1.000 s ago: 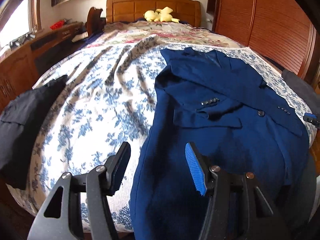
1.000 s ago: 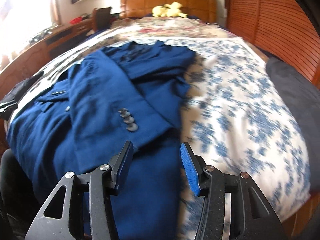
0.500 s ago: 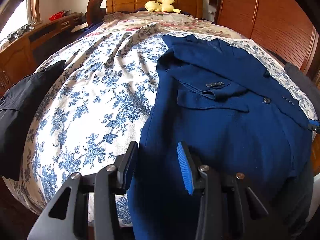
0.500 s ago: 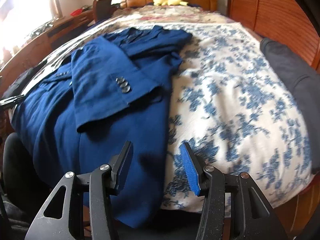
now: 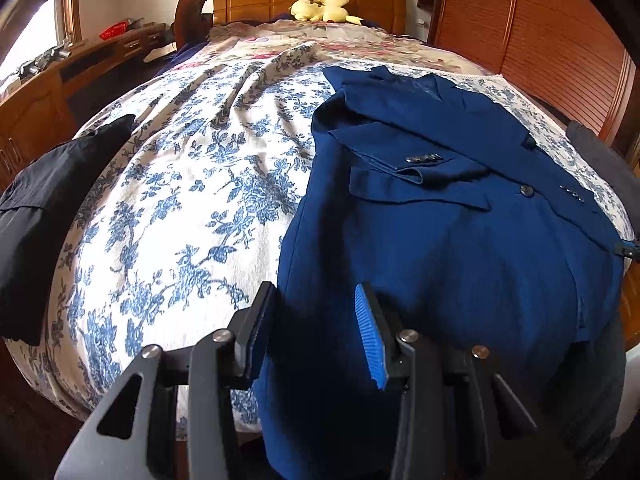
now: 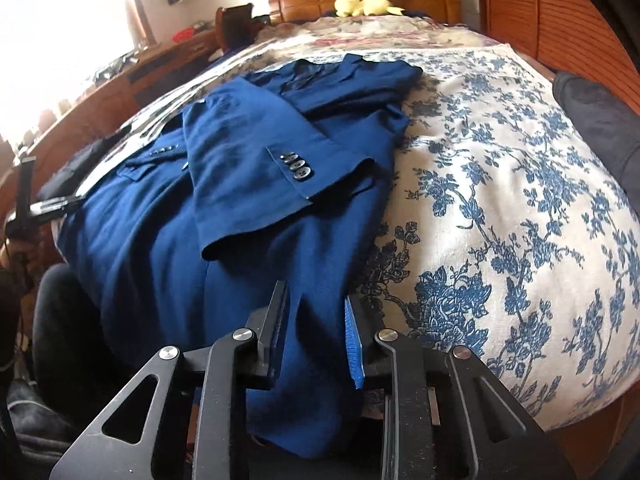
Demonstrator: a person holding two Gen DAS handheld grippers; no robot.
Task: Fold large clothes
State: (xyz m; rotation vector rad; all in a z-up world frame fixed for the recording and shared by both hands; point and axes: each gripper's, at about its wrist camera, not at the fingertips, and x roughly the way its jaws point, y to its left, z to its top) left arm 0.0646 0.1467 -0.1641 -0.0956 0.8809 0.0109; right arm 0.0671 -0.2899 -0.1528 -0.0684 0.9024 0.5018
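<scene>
A navy blue suit jacket [image 5: 440, 240] lies face up on the bed, both sleeves folded across its chest, and its hem hangs over the near edge. My left gripper [image 5: 314, 292] straddles the hem's left edge. Its jaws stand partly apart with fabric between them, and no pressing shows. In the right wrist view the jacket [image 6: 248, 184] fills the left half. My right gripper [image 6: 315, 294] is at the hem's right edge; its jaws are closing with the cloth between them.
The blue-flowered bedspread [image 5: 180, 200] covers the bed. A black garment [image 5: 44, 200] lies at its left edge and a dark grey one [image 6: 592, 120] at its right. A yellow plush toy [image 5: 324, 6] sits by the headboard. A wooden wardrobe [image 5: 540, 40] stands right, a desk [image 5: 80, 60] left.
Both grippers came nearer the jacket's hem at the bed's near edge. The left jaws narrowed first. The right jaws narrowed in the last half second around the hem's right edge.
</scene>
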